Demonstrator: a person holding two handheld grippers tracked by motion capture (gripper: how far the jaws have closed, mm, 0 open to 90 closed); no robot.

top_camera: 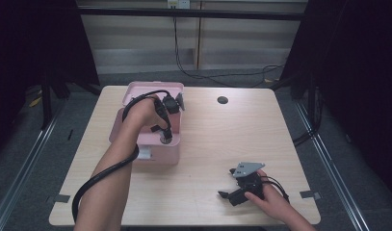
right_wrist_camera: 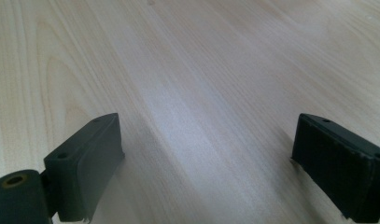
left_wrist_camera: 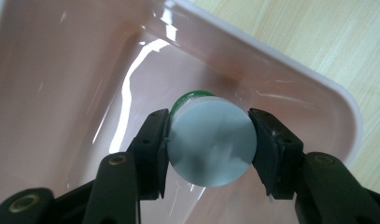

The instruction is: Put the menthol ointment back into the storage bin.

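The bottle (left_wrist_camera: 211, 140), a small cylinder with a grey-white round end and a green band behind it, is sitting clamped between the two black jaws of the left gripper (left_wrist_camera: 210, 145), inside the pink box (left_wrist_camera: 313, 88). Its round end is facing the left gripper's camera, so its long axis is running away from the camera, down toward the box's floor. In the high view the left gripper (top_camera: 164, 137) is pointing down into the box (top_camera: 155, 89), close to the box's near right corner. Around the bottle the box walls are leaving open room on the far and left sides; the rounded rim on the right is standing nearer, with bare table (left_wrist_camera: 318, 32) beyond it.

The right gripper (top_camera: 227, 193) is lying low over the table (top_camera: 213, 144), well apart from the box, off toward the table's near right edge, and its jaws are standing wide with nothing but wood grain (right_wrist_camera: 201, 93) between them. The stretch of table between it and the box is lying open.
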